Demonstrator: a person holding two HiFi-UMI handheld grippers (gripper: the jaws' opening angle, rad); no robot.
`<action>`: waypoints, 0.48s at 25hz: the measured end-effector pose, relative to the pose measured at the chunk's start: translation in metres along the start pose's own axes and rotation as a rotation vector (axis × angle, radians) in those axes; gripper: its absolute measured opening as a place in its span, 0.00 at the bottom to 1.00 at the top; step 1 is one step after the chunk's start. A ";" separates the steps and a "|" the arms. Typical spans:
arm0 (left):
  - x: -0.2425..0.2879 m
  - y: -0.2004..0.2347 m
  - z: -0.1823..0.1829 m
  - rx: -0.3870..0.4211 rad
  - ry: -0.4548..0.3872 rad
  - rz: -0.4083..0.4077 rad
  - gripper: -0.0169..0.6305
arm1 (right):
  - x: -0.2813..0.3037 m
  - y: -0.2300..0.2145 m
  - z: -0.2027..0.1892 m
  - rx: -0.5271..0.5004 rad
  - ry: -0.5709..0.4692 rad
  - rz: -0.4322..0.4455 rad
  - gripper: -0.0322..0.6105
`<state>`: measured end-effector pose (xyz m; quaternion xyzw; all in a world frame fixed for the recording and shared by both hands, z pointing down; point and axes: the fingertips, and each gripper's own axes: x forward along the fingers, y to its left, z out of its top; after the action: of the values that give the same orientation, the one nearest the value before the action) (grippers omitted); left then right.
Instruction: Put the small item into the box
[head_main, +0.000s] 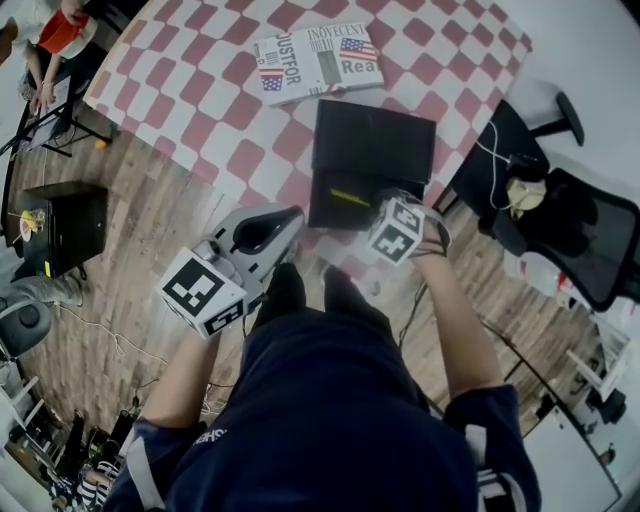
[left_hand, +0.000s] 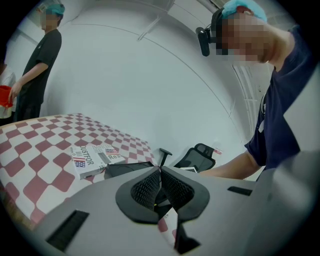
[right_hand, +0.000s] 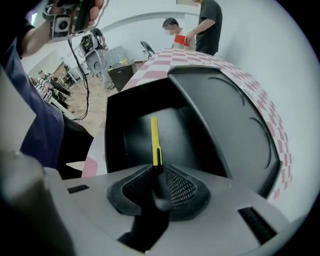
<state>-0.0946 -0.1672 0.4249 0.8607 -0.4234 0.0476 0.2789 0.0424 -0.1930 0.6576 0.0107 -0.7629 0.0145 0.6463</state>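
Note:
A black box stands open near the front edge of the checkered table, its lid tipped back. A slim yellow pen reaches into the box's tray. My right gripper is at the box's front right, shut on the pen's near end. In the right gripper view the pen points away from the right gripper over the black tray. My left gripper hangs off the table's edge left of the box, shut and empty. In its own view the left gripper holds nothing.
A printed booklet lies on the table behind the box. A black office chair stands at the right and a black case sits on the wooden floor at the left. People stand by the table's far left corner.

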 end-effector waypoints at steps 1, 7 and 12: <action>-0.001 -0.001 0.001 0.005 0.000 -0.006 0.09 | -0.004 -0.001 0.000 0.020 -0.014 -0.004 0.19; -0.002 -0.009 0.007 0.038 0.001 -0.054 0.09 | -0.050 -0.008 -0.008 0.251 -0.184 -0.025 0.19; -0.003 -0.025 0.011 0.074 0.007 -0.101 0.09 | -0.104 -0.012 -0.016 0.452 -0.387 -0.087 0.16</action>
<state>-0.0790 -0.1587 0.4041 0.8905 -0.3766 0.0520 0.2502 0.0753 -0.2052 0.5579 0.1894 -0.8482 0.1541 0.4700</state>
